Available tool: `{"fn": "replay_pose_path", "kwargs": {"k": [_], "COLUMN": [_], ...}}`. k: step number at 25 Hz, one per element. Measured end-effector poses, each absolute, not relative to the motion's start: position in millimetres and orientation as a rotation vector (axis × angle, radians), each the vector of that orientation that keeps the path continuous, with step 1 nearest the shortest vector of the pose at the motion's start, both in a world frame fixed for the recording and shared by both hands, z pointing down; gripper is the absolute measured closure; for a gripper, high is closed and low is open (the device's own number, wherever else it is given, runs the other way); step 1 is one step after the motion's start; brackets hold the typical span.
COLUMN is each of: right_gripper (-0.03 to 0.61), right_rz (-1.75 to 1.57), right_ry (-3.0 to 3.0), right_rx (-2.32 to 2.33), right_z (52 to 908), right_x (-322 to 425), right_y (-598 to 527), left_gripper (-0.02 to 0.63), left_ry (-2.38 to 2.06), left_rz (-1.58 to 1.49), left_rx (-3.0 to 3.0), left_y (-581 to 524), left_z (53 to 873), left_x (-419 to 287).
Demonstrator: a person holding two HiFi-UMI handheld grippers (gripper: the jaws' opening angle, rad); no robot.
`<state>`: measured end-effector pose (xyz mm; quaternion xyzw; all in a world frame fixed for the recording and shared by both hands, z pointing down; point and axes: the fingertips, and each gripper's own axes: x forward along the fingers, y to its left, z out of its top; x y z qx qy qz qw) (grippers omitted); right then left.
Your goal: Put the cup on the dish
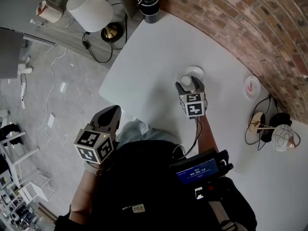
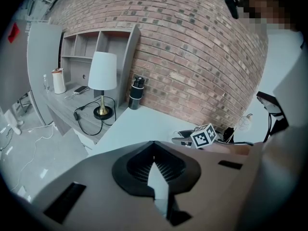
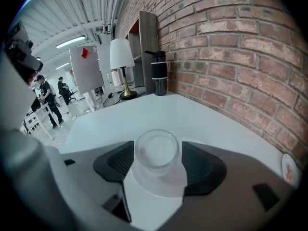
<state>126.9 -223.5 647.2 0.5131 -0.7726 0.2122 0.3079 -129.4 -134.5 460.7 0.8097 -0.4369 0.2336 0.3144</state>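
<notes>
A small clear glass cup [image 1: 185,81] [image 3: 157,150] stands upright on a white round dish [image 1: 196,72] [image 3: 156,183] on the white table [image 1: 159,47]. My right gripper [image 1: 188,84] [image 3: 157,161] is around the cup, one jaw on each side. Its jaws are spread wide and the pads do not press the glass. My left gripper [image 1: 111,113] [image 2: 154,146] hangs off the table's near-left edge, close to the person's body. It is shut with nothing in it.
A black bottle [image 1: 149,4] stands at the table's far corner, with a white-shaded lamp [image 1: 89,9] on the grey desk beyond. A small pink-marked dish [image 1: 251,87] lies by the brick wall. Cables and a round ornament [image 1: 281,137] sit at the right.
</notes>
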Motion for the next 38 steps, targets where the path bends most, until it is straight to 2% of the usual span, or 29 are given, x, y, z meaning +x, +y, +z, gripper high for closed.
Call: {"fn": "replay_pose_path", "kwargs": {"k": [13, 38], "right_gripper": [0.285, 0.288], "right_rz": [0.538, 0.215], "right_ry": [-2.111, -2.269], "right_rx": [1.421, 1.783], "right_z": [592.2, 360.5], "right_x": [125.9, 139.9], "right_y": [-212.3, -164.1], "left_gripper": [0.609, 0.609], "left_ry": [-1.070, -0.739], "left_rz": [0.591, 0.520], "left_rx": [2.213, 2.435], "left_y": [-142.0, -158.0], "left_z": [453.6, 427.5], "left_x": [-118.7, -43.5]}}
